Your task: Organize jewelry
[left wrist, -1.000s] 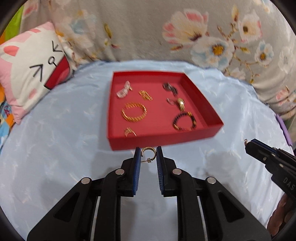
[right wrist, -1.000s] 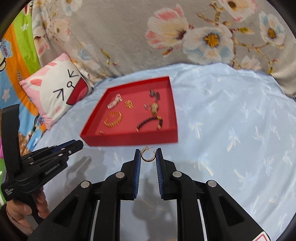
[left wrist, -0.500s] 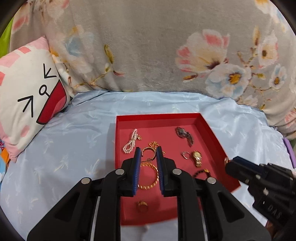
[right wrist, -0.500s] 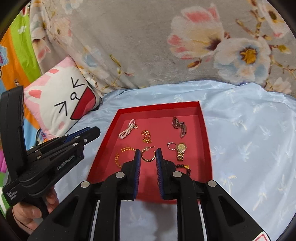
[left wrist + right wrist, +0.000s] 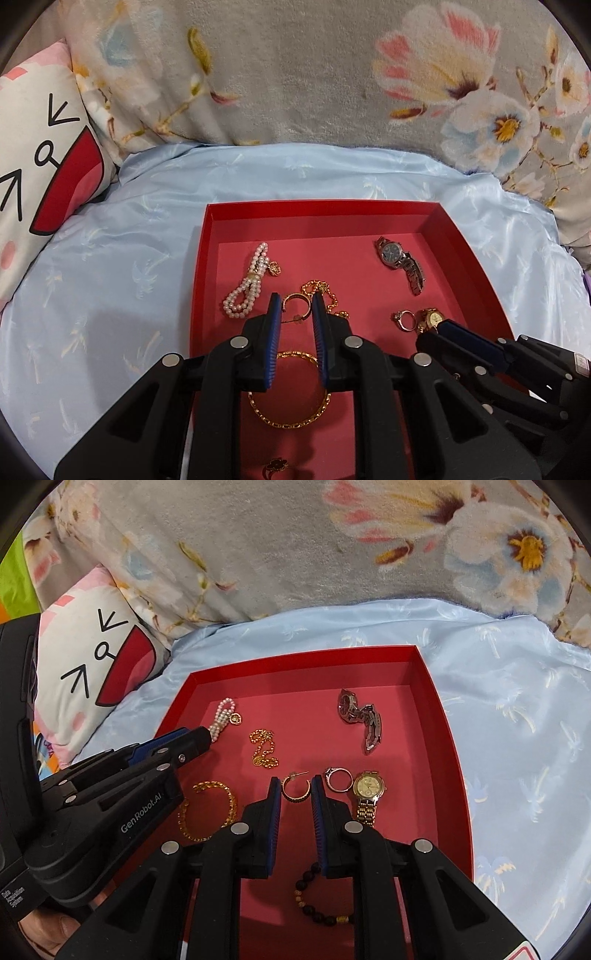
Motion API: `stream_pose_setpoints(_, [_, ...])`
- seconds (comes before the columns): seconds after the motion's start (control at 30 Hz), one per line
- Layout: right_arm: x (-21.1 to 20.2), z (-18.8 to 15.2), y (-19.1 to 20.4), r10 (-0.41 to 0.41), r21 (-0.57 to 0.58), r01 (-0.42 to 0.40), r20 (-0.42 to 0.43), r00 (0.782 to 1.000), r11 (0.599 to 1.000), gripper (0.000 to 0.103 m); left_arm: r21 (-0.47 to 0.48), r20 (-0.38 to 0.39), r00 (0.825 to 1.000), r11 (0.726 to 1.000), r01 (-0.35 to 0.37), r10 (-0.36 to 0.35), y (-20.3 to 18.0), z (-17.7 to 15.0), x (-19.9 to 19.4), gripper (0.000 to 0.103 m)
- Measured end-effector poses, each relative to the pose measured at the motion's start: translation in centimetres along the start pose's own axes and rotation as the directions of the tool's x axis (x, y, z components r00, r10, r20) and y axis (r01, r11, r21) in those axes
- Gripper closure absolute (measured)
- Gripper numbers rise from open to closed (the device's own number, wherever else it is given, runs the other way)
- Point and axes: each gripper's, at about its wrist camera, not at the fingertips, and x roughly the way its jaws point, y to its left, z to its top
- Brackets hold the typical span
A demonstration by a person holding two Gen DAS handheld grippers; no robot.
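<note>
Over the red tray (image 5: pixel 476 258), the left gripper (image 5: pixel 296 306) pinches a gold hoop earring (image 5: pixel 295 301); the right gripper (image 5: pixel 295 788) pinches a matching dark-stoned hoop (image 5: pixel 295 790). Farther inside the tray lie a pearl bracelet (image 5: pixel 245 291) and a silver watch (image 5: pixel 400 262).

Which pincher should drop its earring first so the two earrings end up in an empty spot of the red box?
Probably right. The right gripper holds its gold hoop earring over bare red floor of the shallow red cardboard tray, while the left gripper's gold hoop earring hangs above the tangled gold chain necklace.
</note>
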Motion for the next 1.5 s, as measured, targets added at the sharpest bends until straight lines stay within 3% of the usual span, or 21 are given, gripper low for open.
stream_pose_setpoints(0.3, [0.8,0.1,-0.1,-0.016,-0.005,0.016,0.004,1.0,1.0,0.086,-0.019,-0.009,1.0,1.0,-0.011,0.011,0.3,0.2,0.7,0.085])
stream_pose_setpoints(0.37, [0.6,0.3,0.0,-0.02,-0.005,0.02,0.012,1.0,1.0,0.081,-0.021,-0.008,1.0,1.0,-0.022,0.022,0.3,0.1,0.6,0.078])
stream_pose_setpoints(0.43, [0.2,0.3,0.1,-0.023,-0.008,0.024,0.026,0.999,1.0,0.073,-0.024,-0.002,0.999,0.999,-0.042,0.042,0.3,0.1,0.4,0.061])
stream_pose_setpoints(0.47, [-0.1,0.3,0.2,-0.029,-0.014,0.029,0.035,0.999,0.999,0.071,-0.028,0.003,0.999,0.998,-0.05,0.05,0.4,0.1,0.2,0.058])
stream_pose_setpoints(0.8, [-5.4,-1.1,1.1,-0.045,-0.046,0.05,0.109,0.993,0.998,0.053,-0.023,0.061,0.996,0.997,-0.069,0.071,0.4,-0.4,-4.1,0.053])
stream_pose_setpoints(0.93, [-7.9,-3.5,1.2,-0.053,-0.038,0.058,0.12,0.991,0.998,0.047,-0.015,0.076,0.995,0.998,-0.06,0.061,0.4,-2.2,-6.9,0.044])
stream_pose_setpoints(1.23, [-11.4,-10.3,0.6,-0.098,-0.005,0.099,0.116,0.988,0.995,0.044,-0.036,0.056,0.997,0.998,-0.045,0.047,0.6,-9.0,-11.2,0.043])
stream_pose_setpoints(1.5, [-10.5,-15.3,-0.2,-0.152,0.008,0.151,0.077,0.985,0.988,0.043,-0.018,0.023,0.998,0.998,-0.06,0.061,-0.8,-14.6,-11.1,0.043])
